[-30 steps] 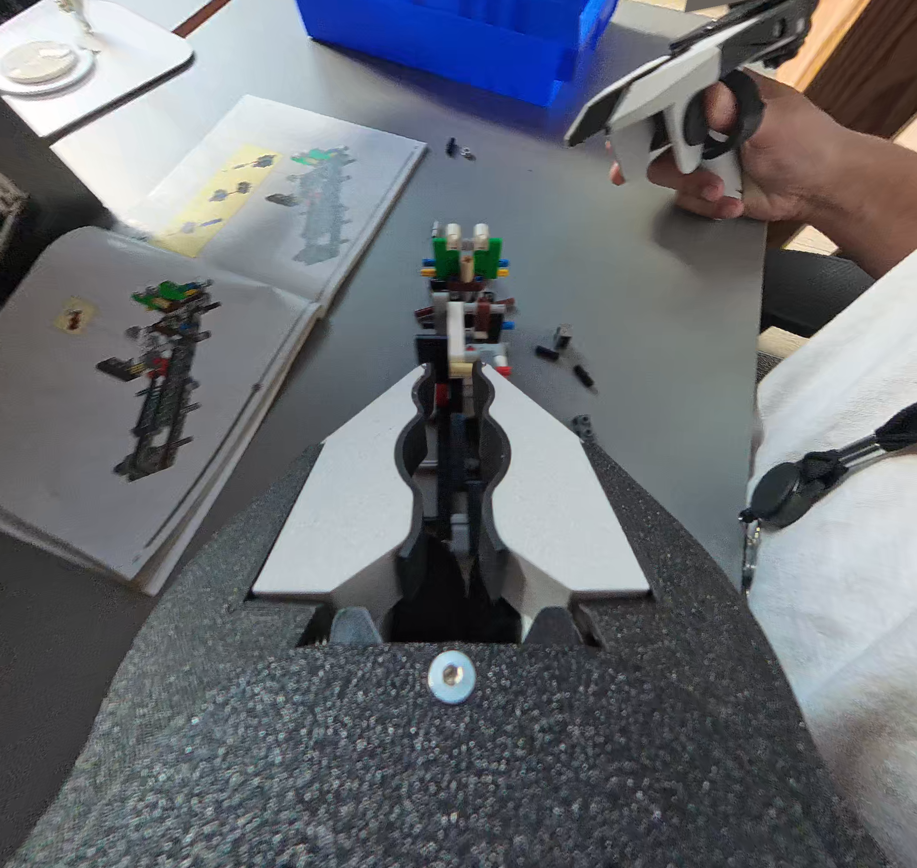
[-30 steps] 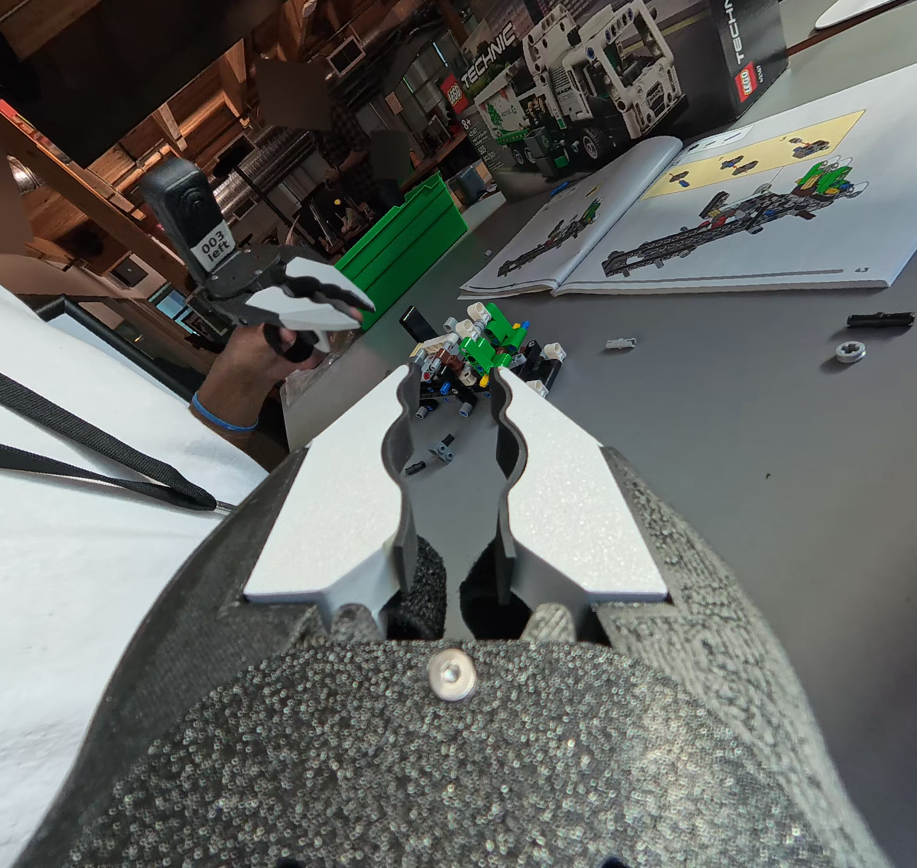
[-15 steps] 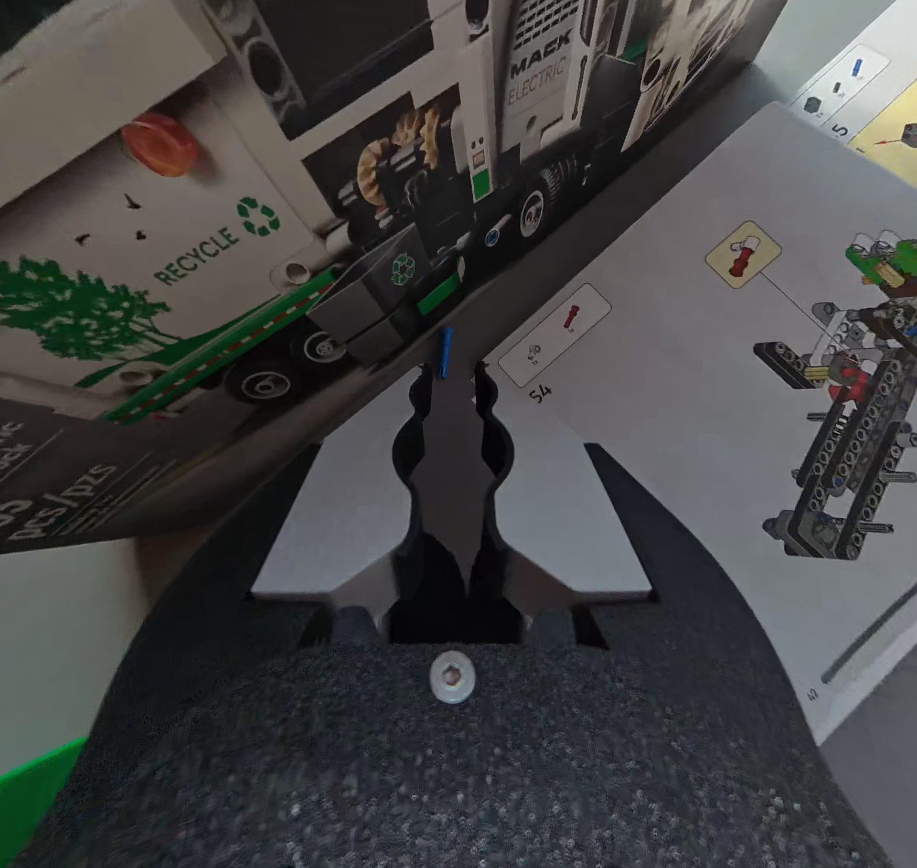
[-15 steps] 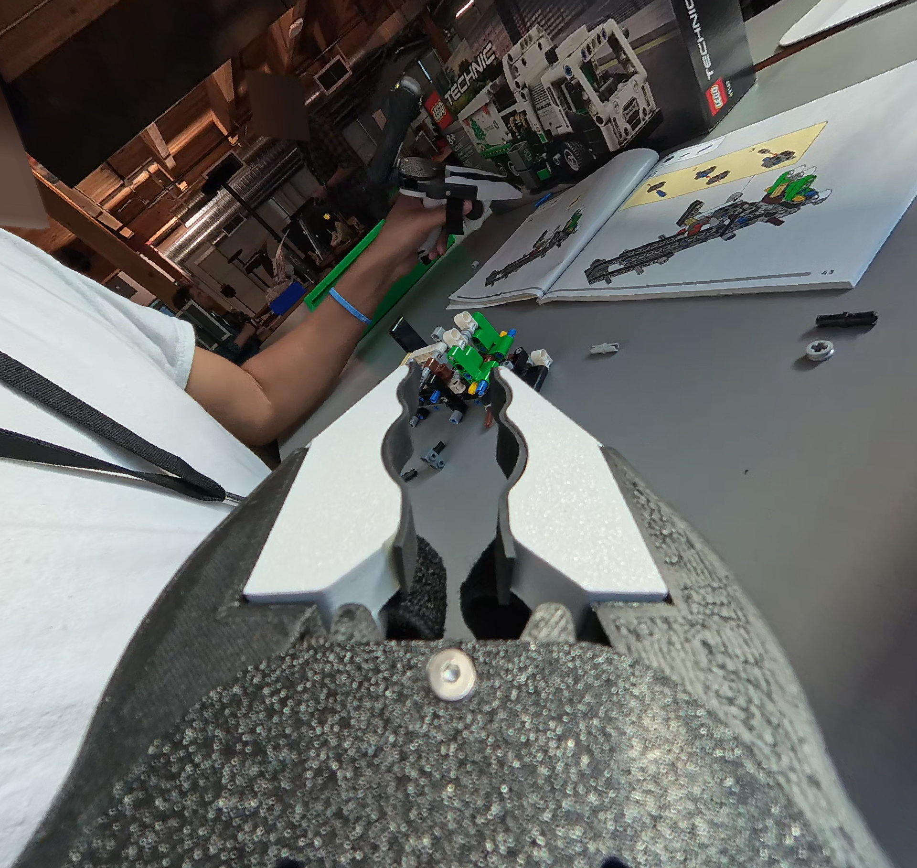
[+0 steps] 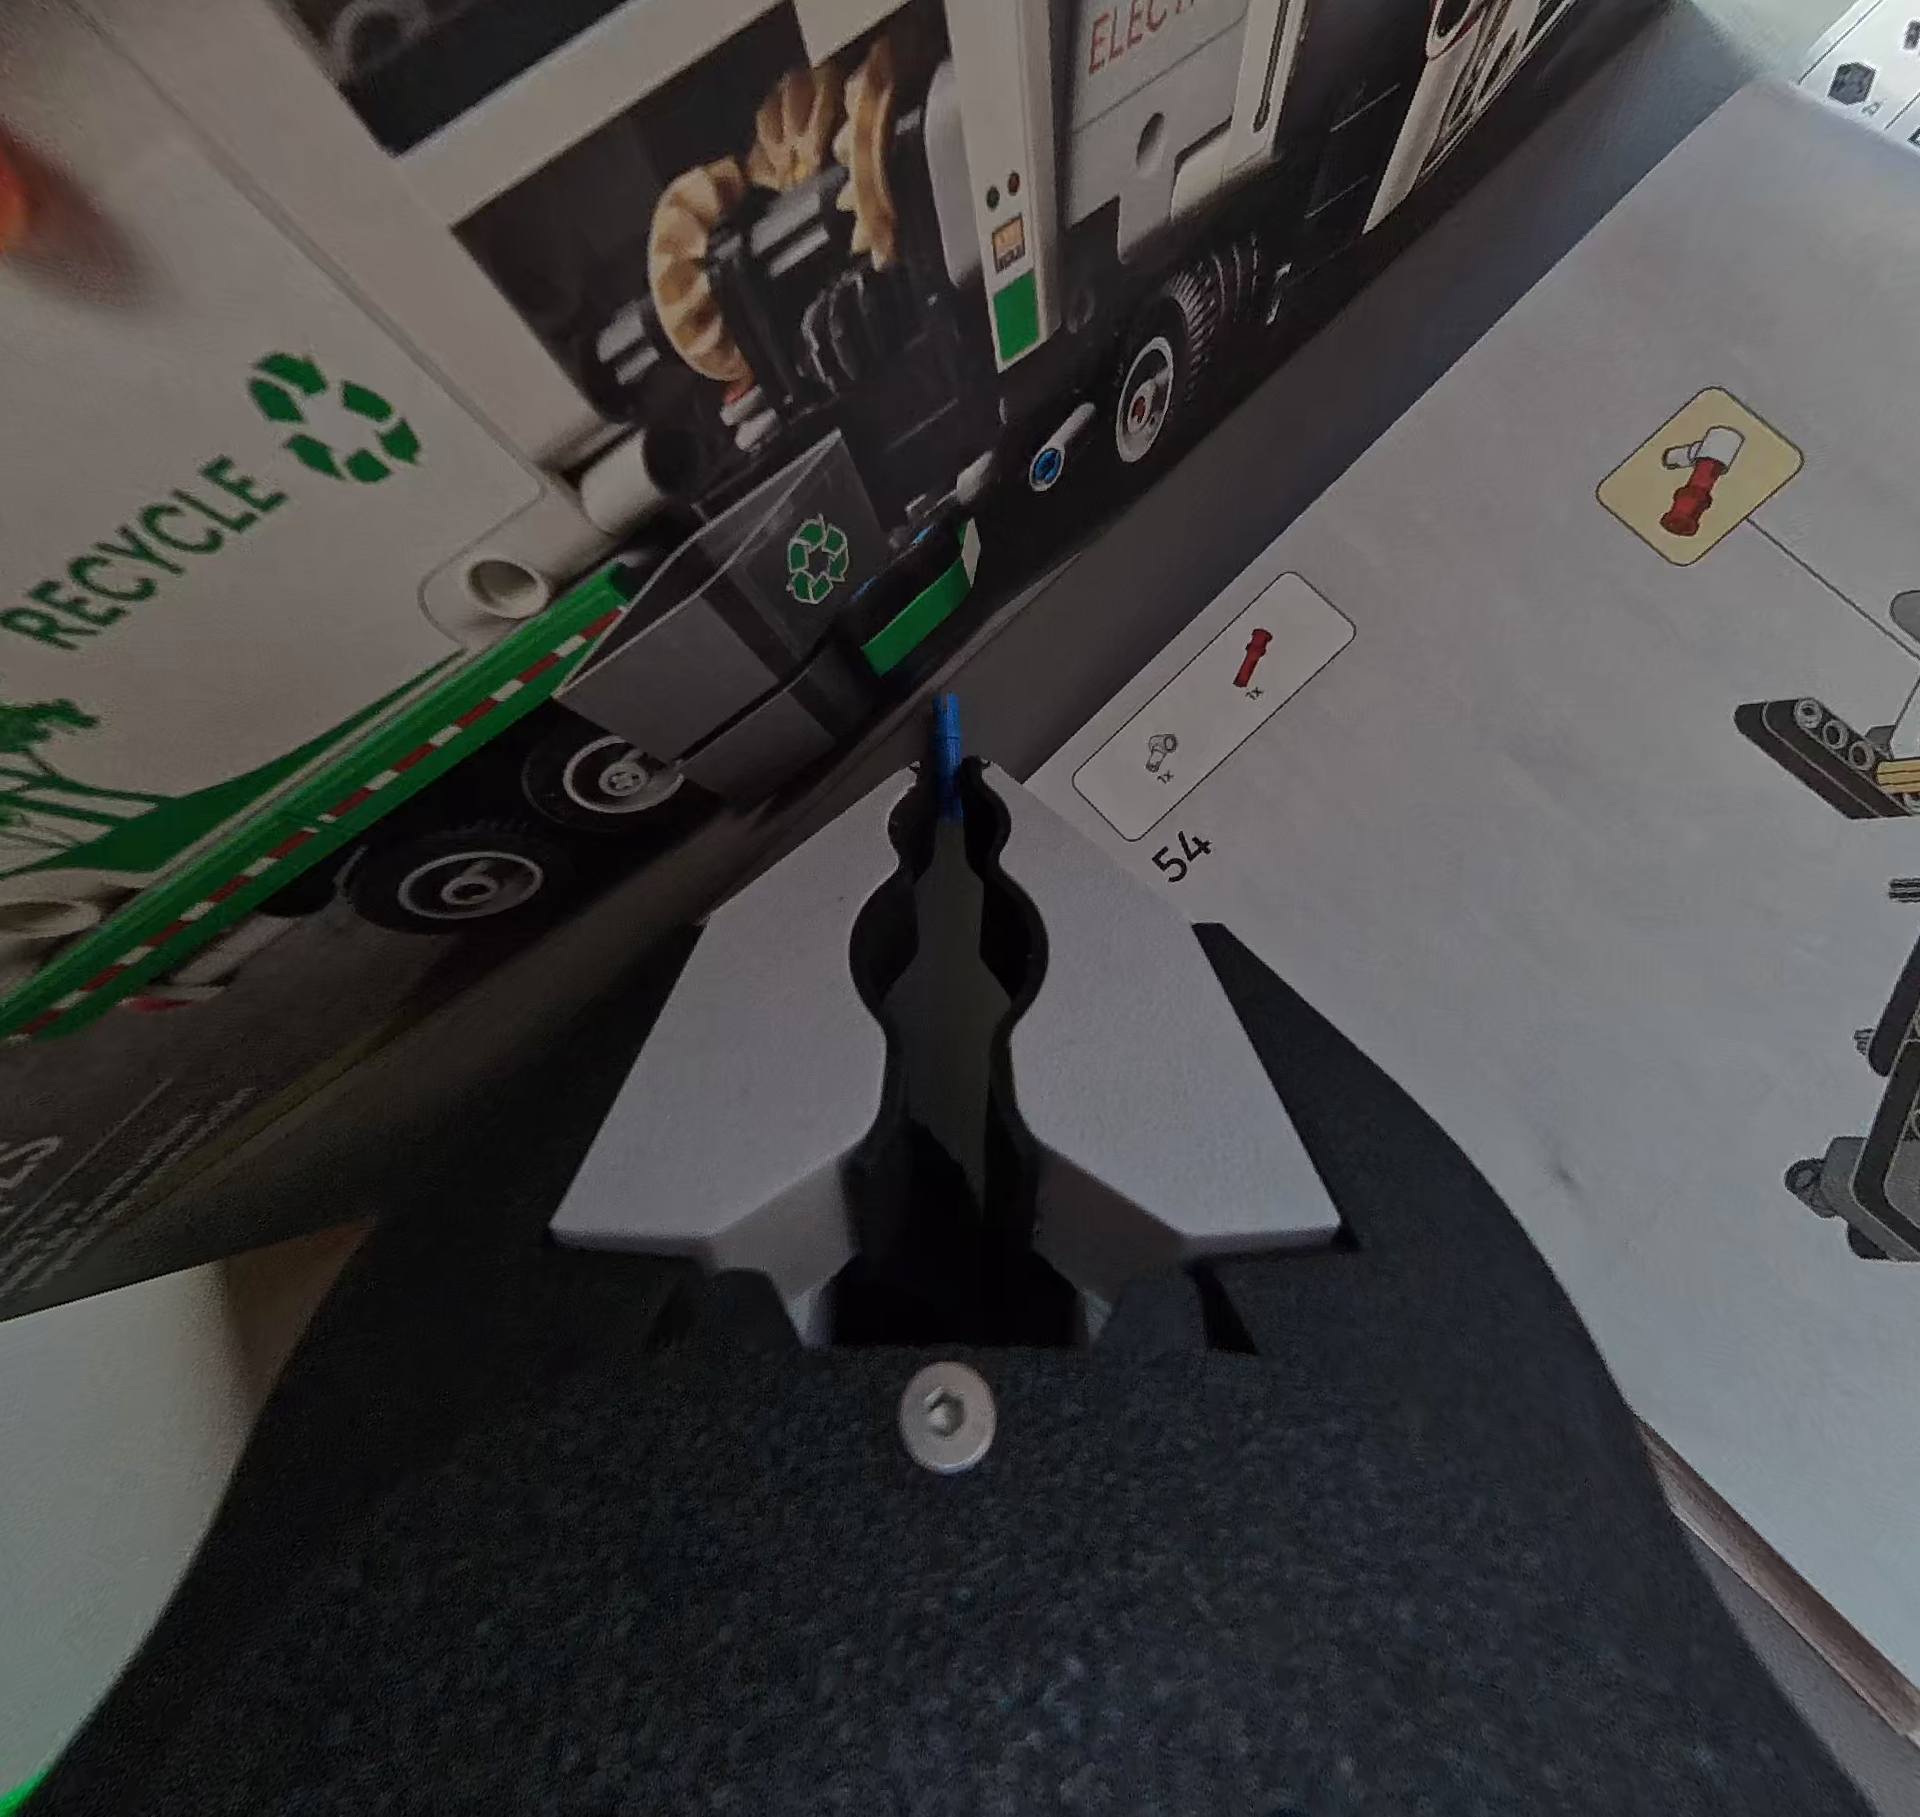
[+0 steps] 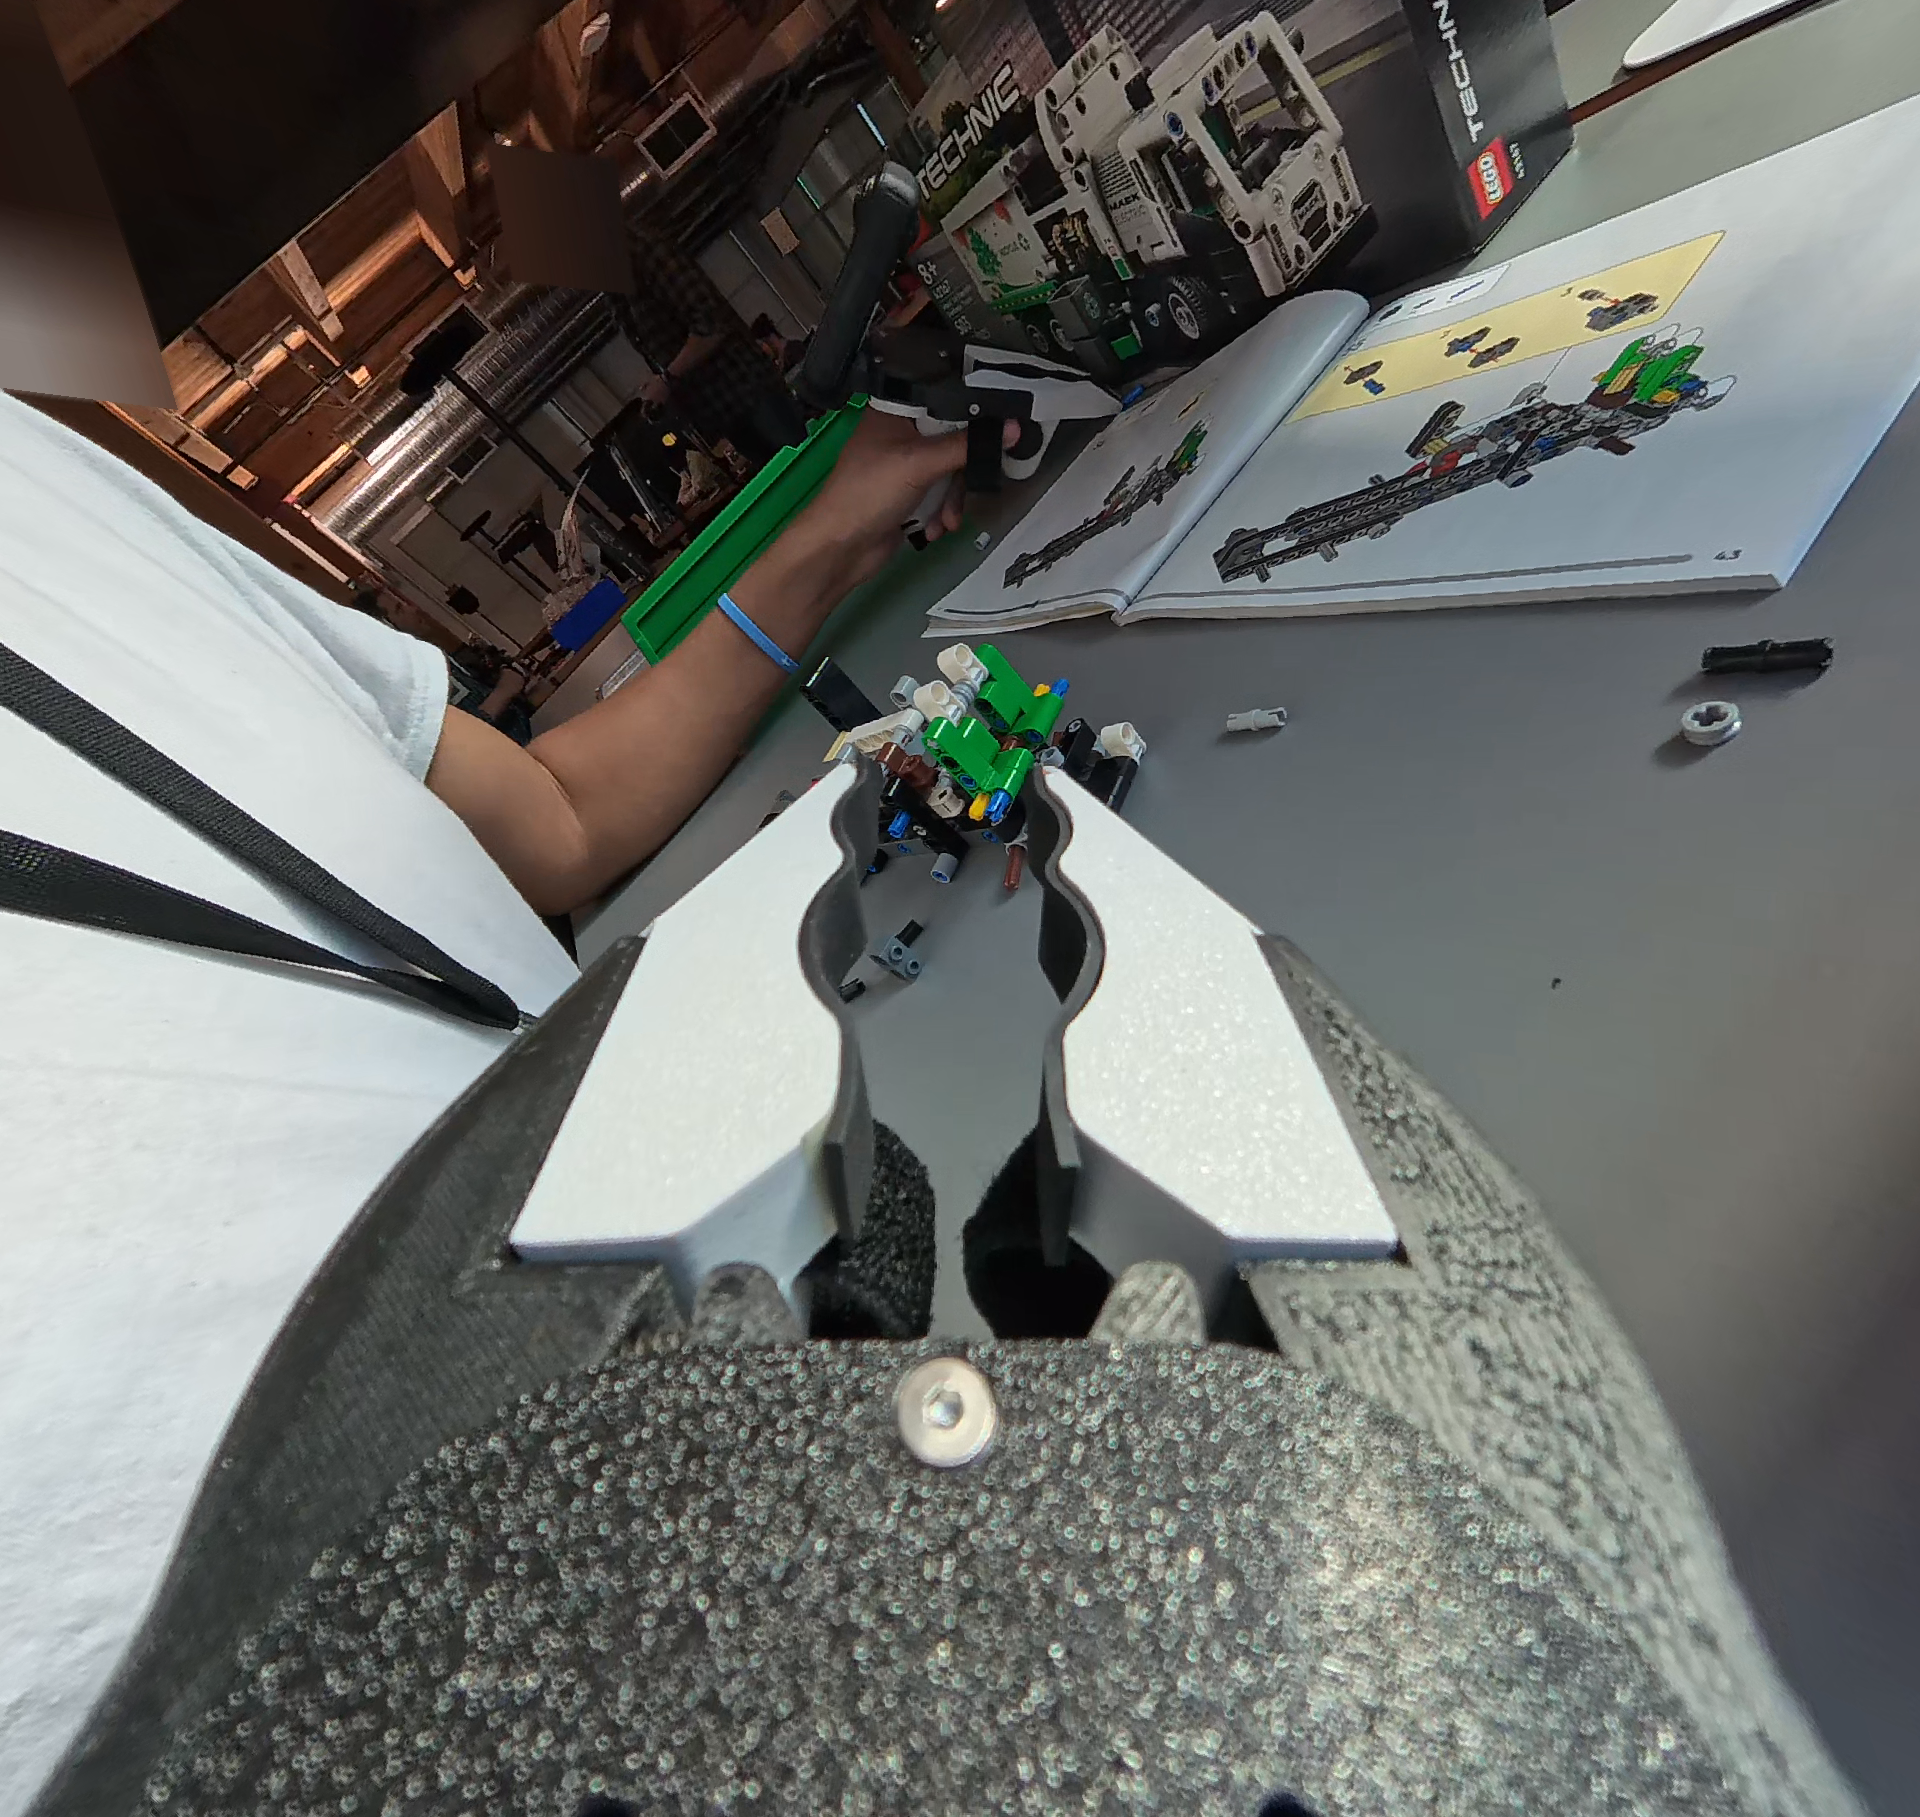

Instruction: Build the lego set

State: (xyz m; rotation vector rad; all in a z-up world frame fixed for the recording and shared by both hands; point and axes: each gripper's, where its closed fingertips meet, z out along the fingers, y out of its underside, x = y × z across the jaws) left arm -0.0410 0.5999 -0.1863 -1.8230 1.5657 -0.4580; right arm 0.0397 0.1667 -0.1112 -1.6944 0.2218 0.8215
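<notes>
**Left claw pinching a blue pin, right claw spread at the brick model**

I am holding the left gripper (image 5: 943,799) low beside the toy box (image 5: 623,313), its 2 fingertips pinching a small blue pin (image 5: 944,754) that is sticking out past them, just by the open instruction booklet (image 5: 1507,728). I am keeping the right gripper (image 6: 948,791) spread wide, its fingers flanking the near end of the green and black brick model (image 6: 977,739) on the grey table (image 6: 1455,884); I cannot tell whether they are touching it. Loose small parts are lying around it.
</notes>
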